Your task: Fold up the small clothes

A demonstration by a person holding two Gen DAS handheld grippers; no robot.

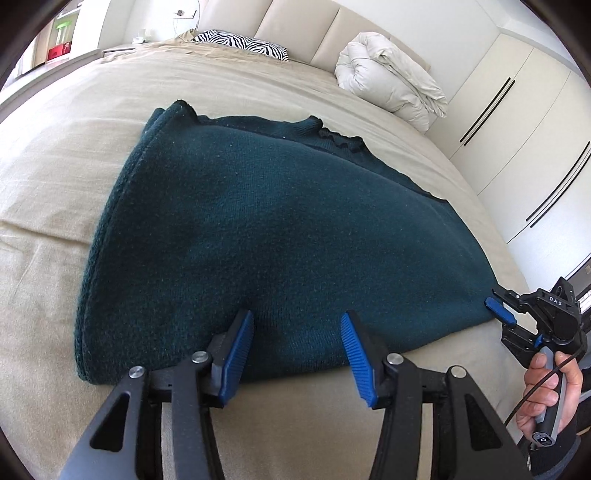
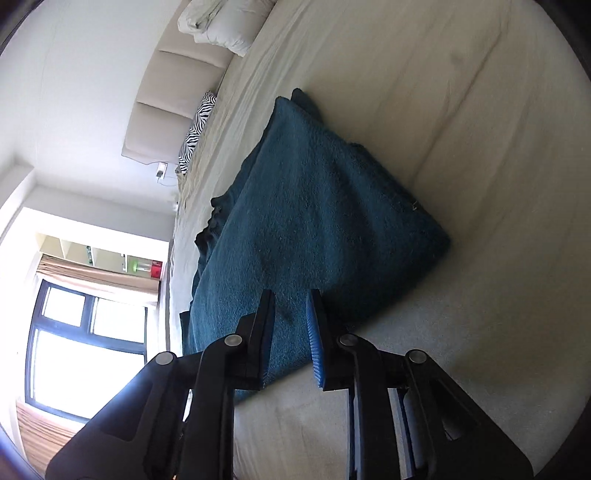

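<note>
A dark teal knitted garment (image 1: 258, 229) lies folded flat on the beige bed sheet (image 1: 55, 184). My left gripper (image 1: 297, 315) is open, its blue pads (image 1: 236, 354) standing apart over the garment's near edge without pinching it. My right gripper (image 1: 498, 310) is at the garment's near right corner, with a hand (image 1: 554, 391) around its handle. The right wrist view is rolled sideways. There the right gripper (image 2: 291, 295) shows a narrow gap between its fingers, open, with the garment (image 2: 314, 206) lying behind the gap and not pressed.
A rolled white duvet (image 1: 391, 77) and a zebra-print pillow (image 1: 240, 42) lie by the padded headboard (image 1: 295, 22). White wardrobe doors (image 1: 517, 129) stand along the right of the bed. A window (image 2: 85, 350) and shelves (image 1: 59, 40) are on the left.
</note>
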